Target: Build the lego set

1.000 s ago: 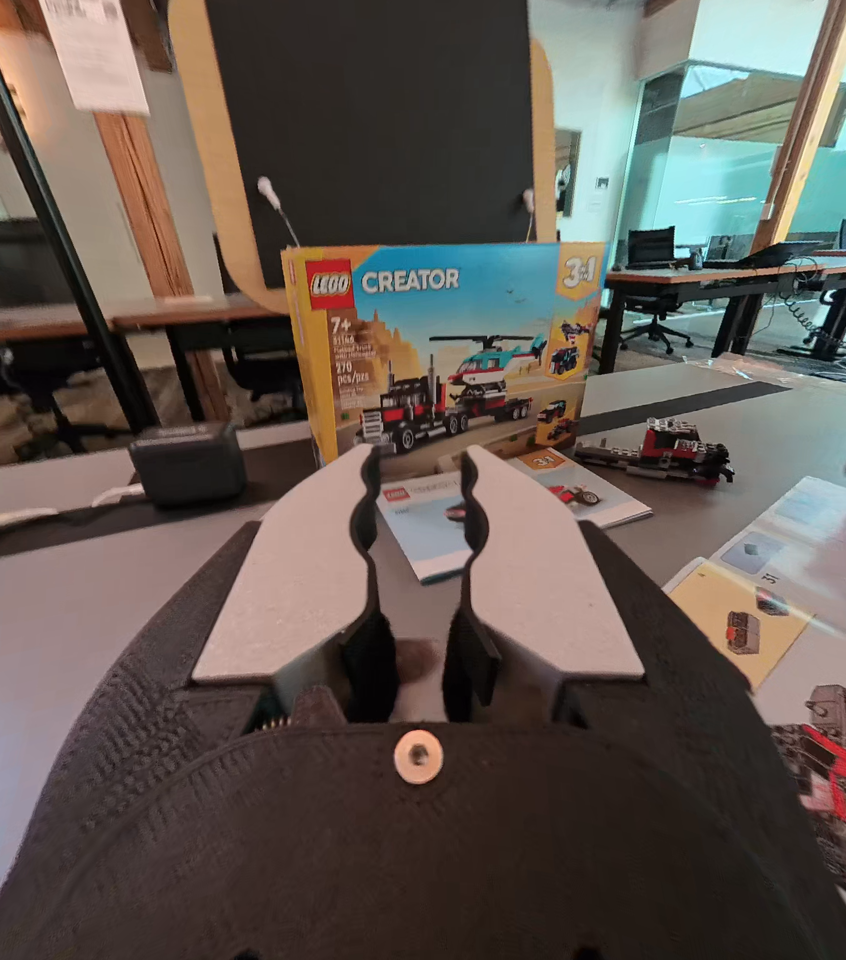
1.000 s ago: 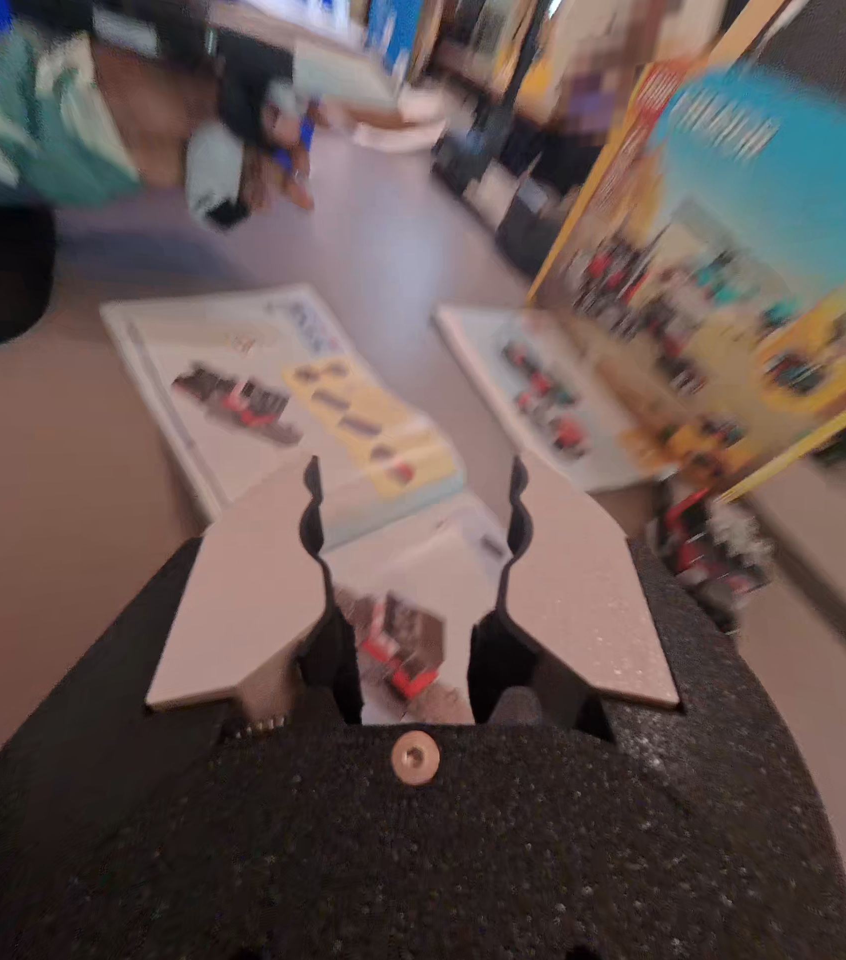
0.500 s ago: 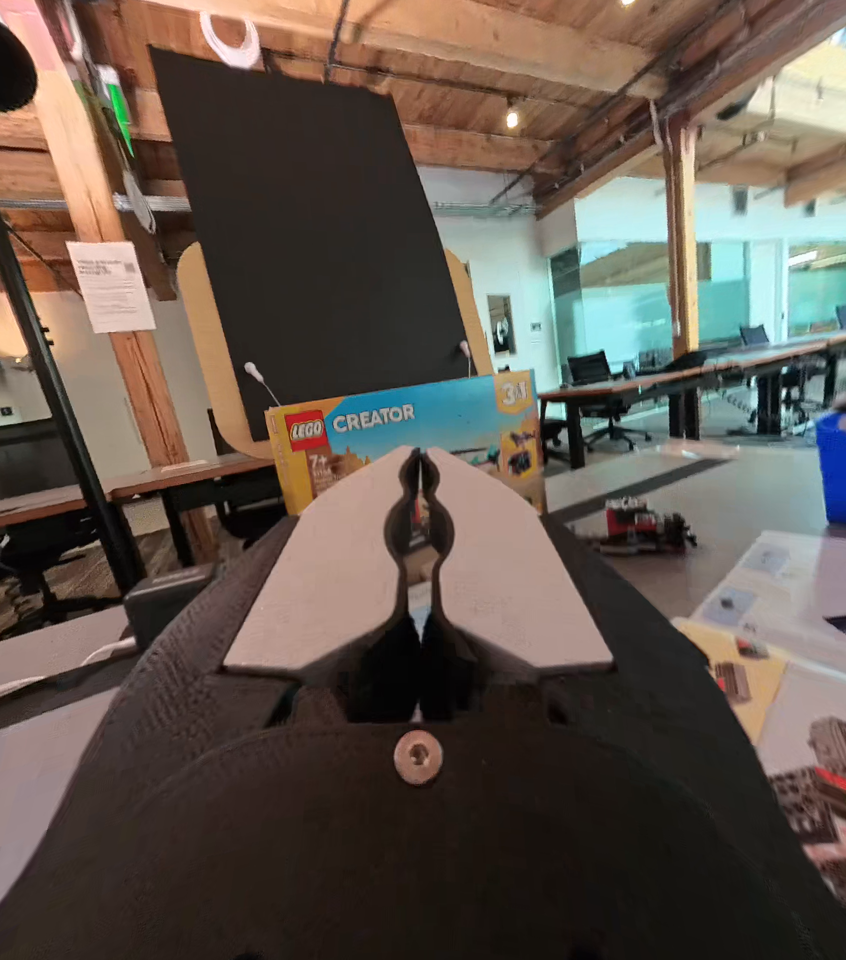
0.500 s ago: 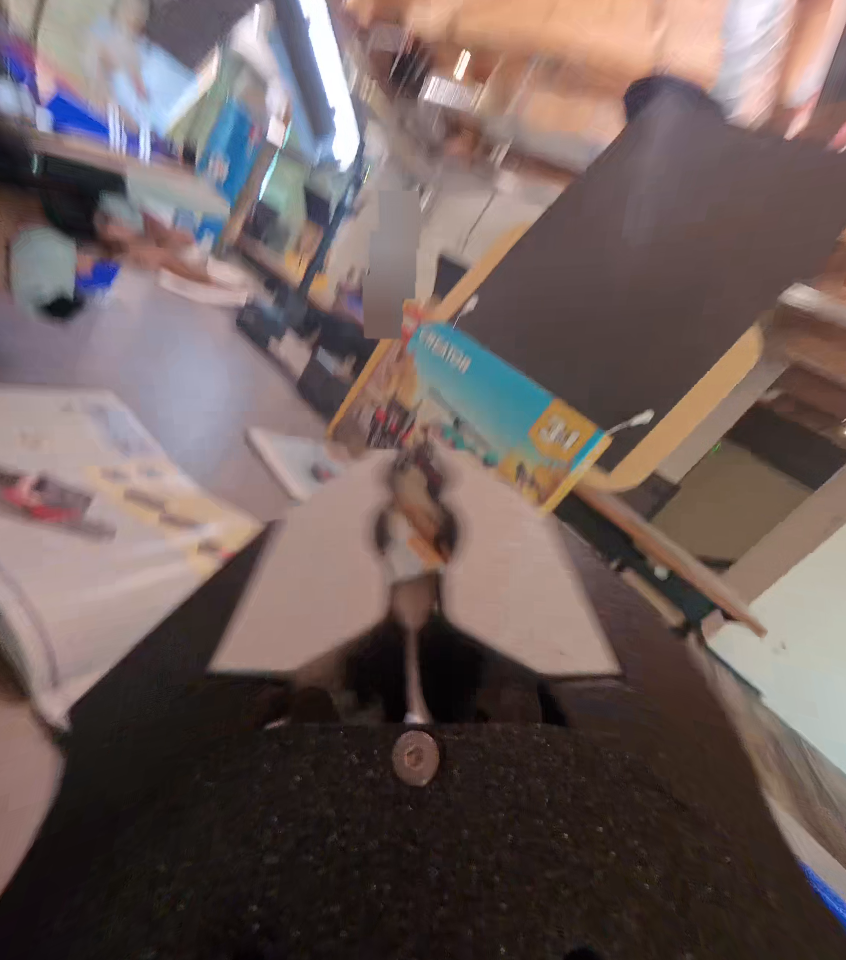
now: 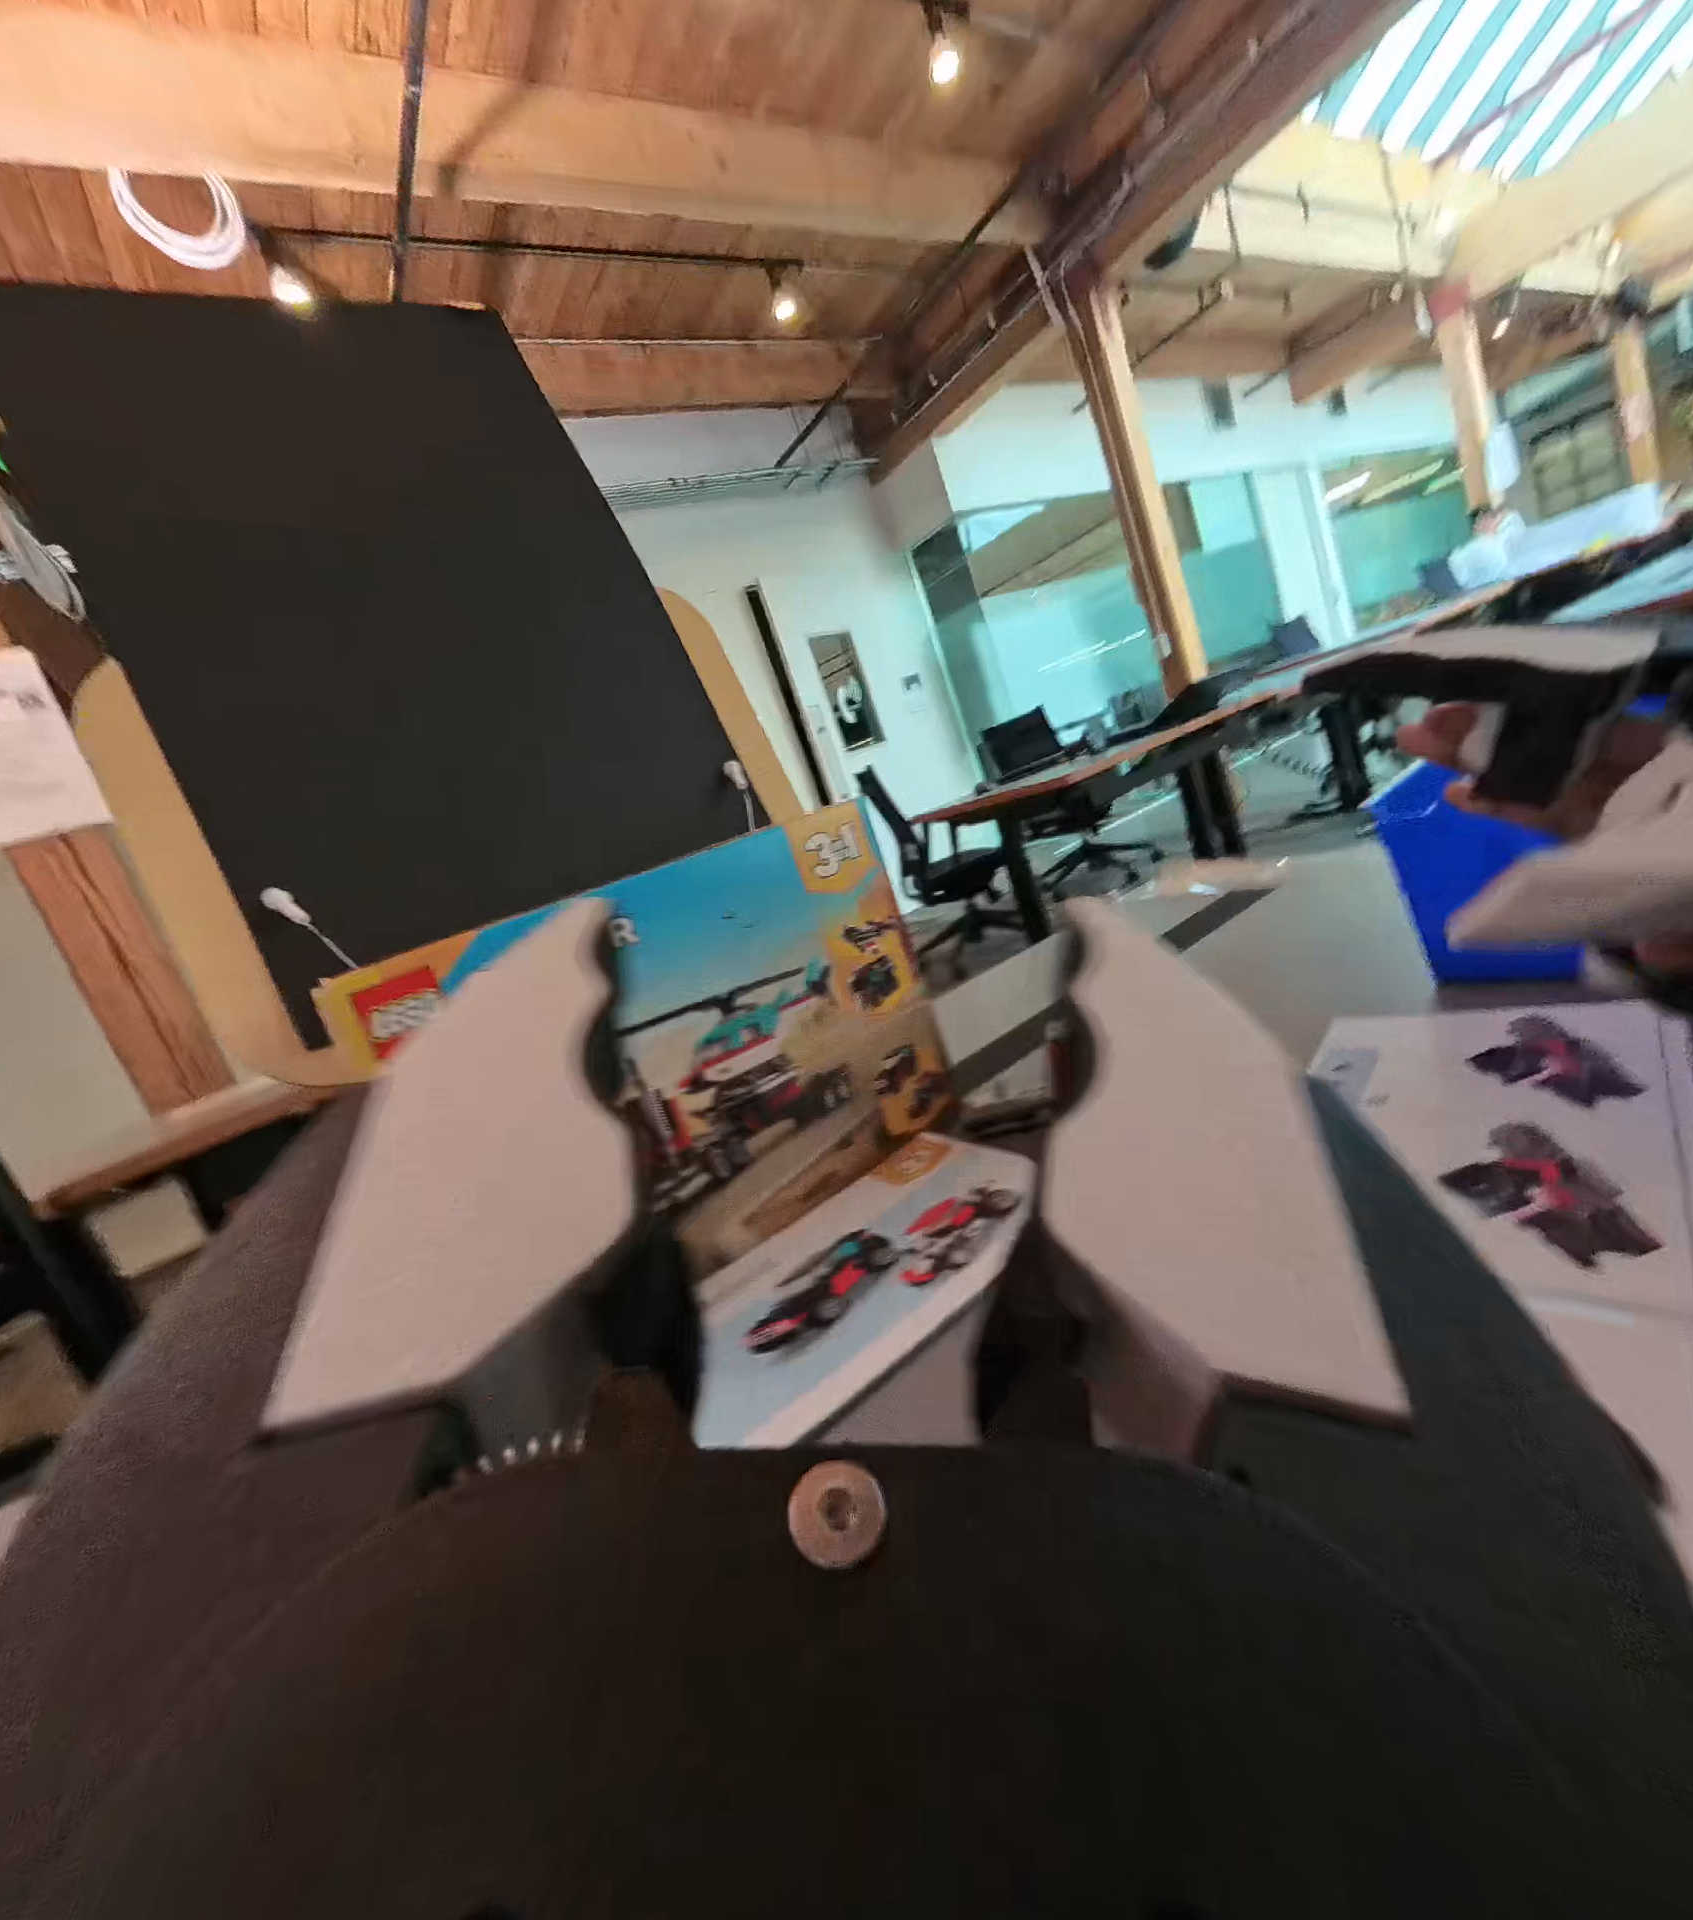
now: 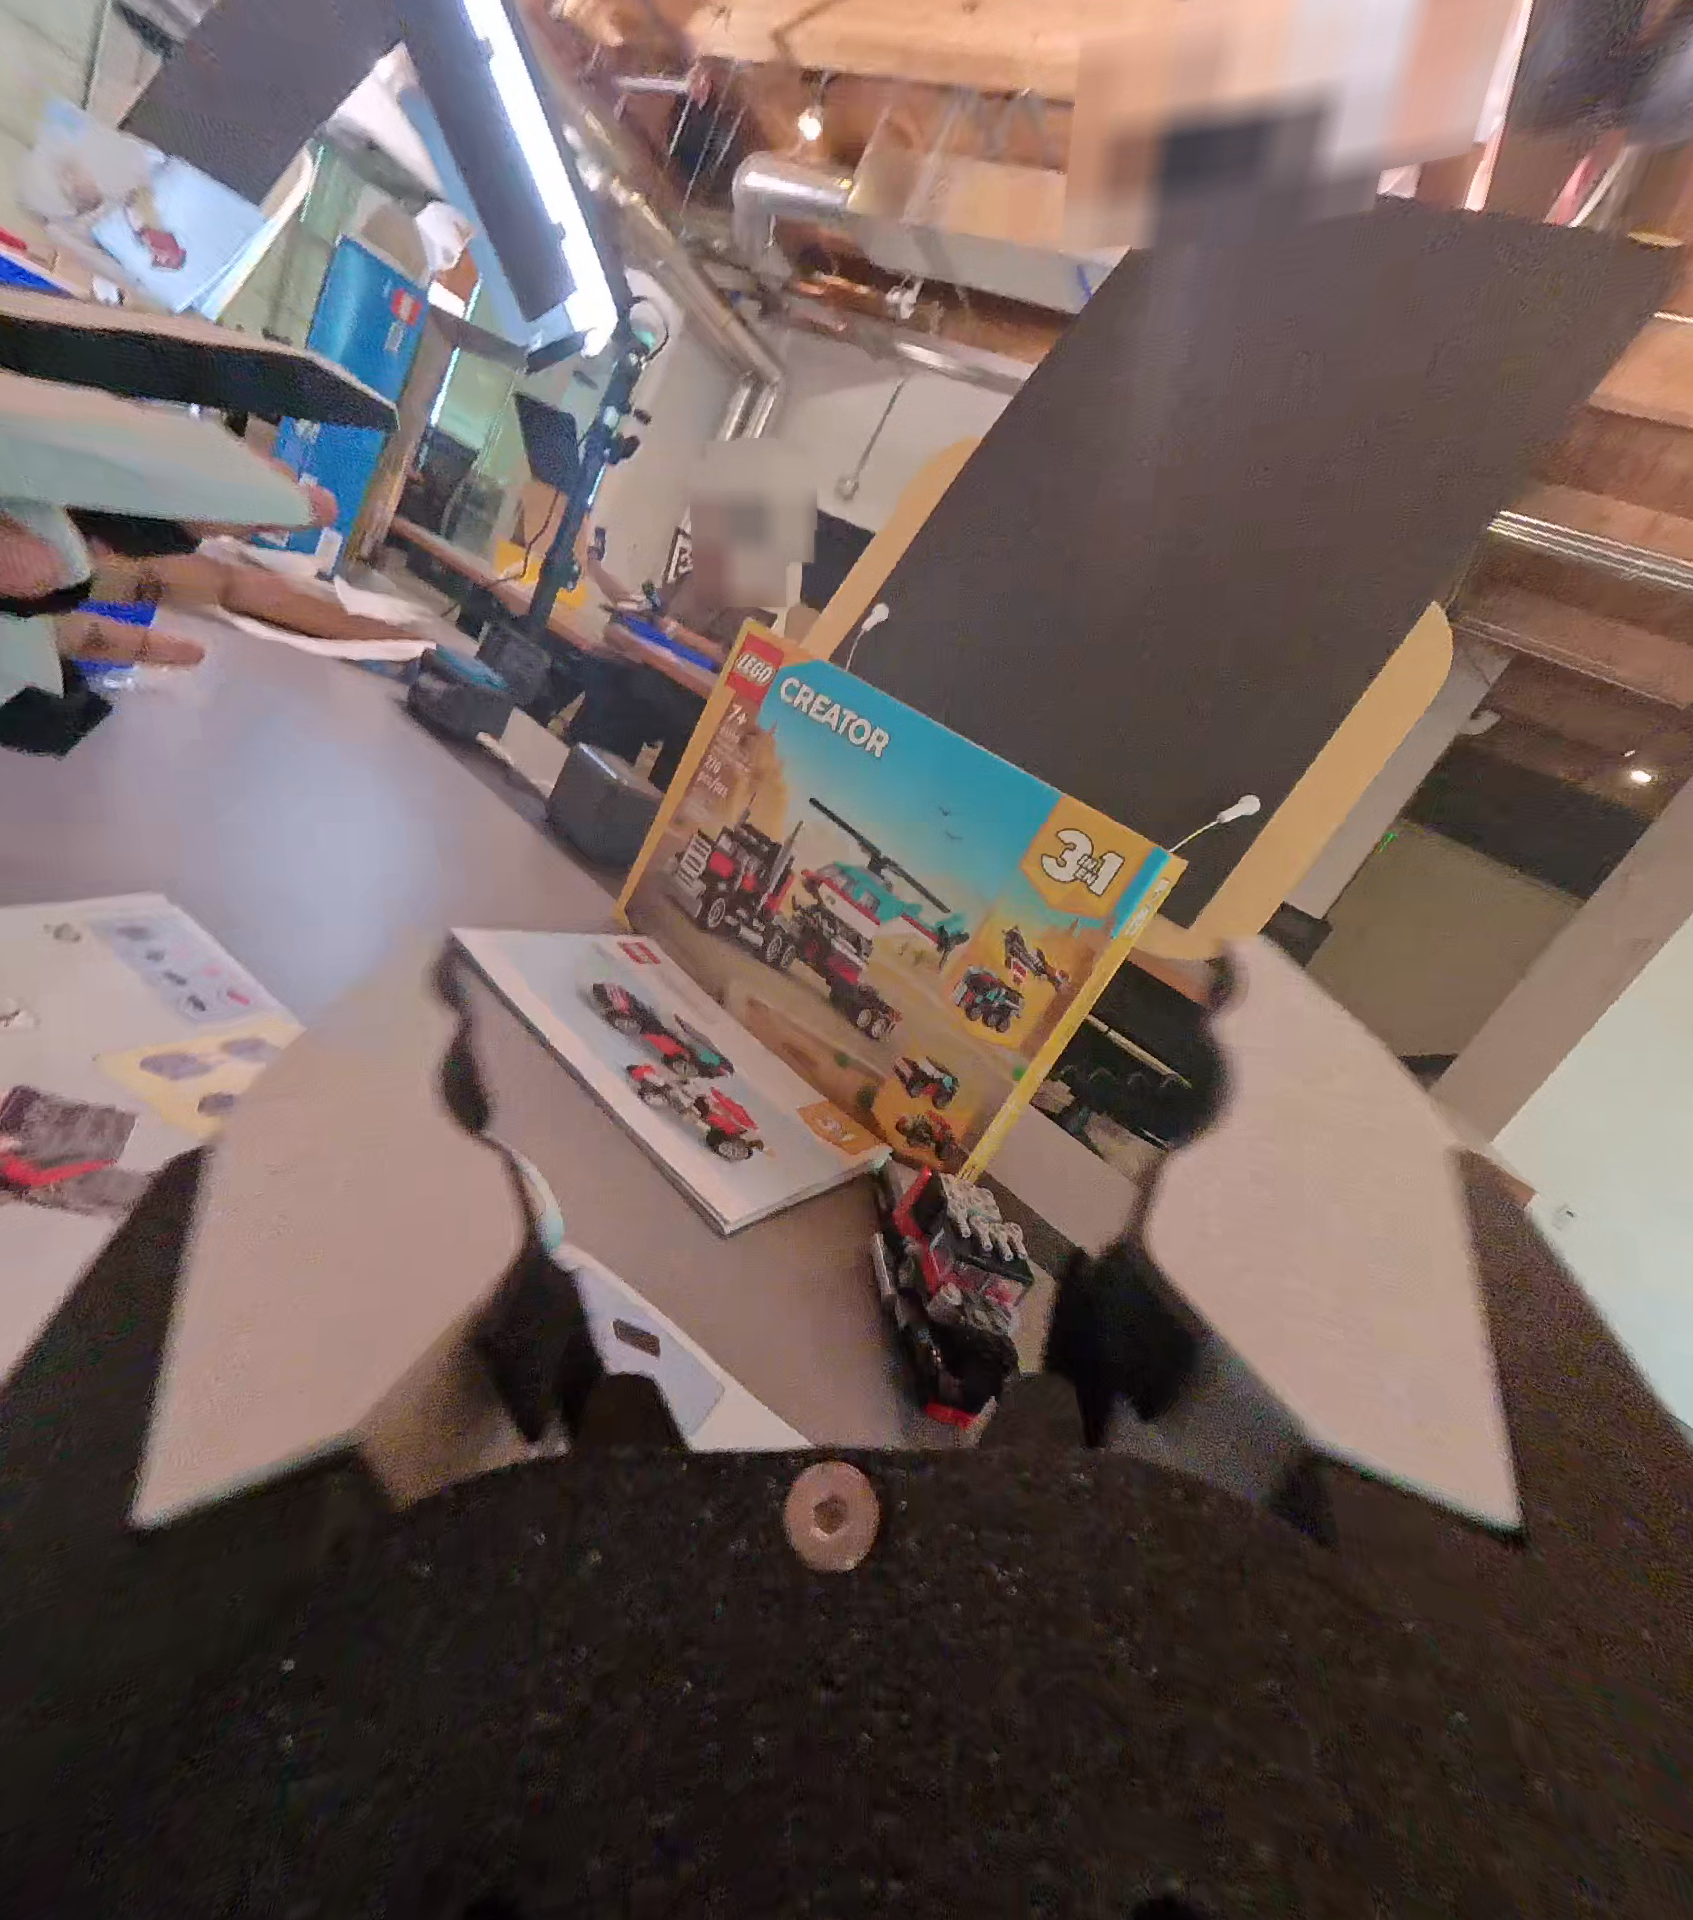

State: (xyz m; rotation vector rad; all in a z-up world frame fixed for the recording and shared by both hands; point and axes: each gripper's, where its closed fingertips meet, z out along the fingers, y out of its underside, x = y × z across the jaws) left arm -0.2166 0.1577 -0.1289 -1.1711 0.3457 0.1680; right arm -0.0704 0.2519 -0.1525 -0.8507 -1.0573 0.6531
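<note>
My left gripper (image 5: 837, 925) is open and empty, held above the grey table and facing the upright lego box (image 5: 769, 987). My right gripper (image 6: 837, 971) is open wide and empty. A partly built black and red lego truck (image 6: 956, 1278) stands on the table between its fingers, farther off, by the corner of the lego box (image 6: 904, 894). A closed instruction booklet (image 6: 676, 1060) lies in front of the box and shows in the left wrist view (image 5: 863, 1278) too. Each gripper shows in the other's view: the right one (image 5: 1548, 790) and the left one (image 6: 94, 436).
An open instruction booklet (image 5: 1548, 1143) lies on the right of the table (image 6: 250, 821), also seen in the right wrist view (image 6: 73, 1049). A blue bin (image 5: 1455, 894) stands behind it. A black board (image 5: 302, 623) rises behind the box. A dark power block (image 6: 603, 800) sits left of the box.
Both grippers shut about half a second ago and have opened wide again. Both have lifted and tilted up, then swung back toward the box.
</note>
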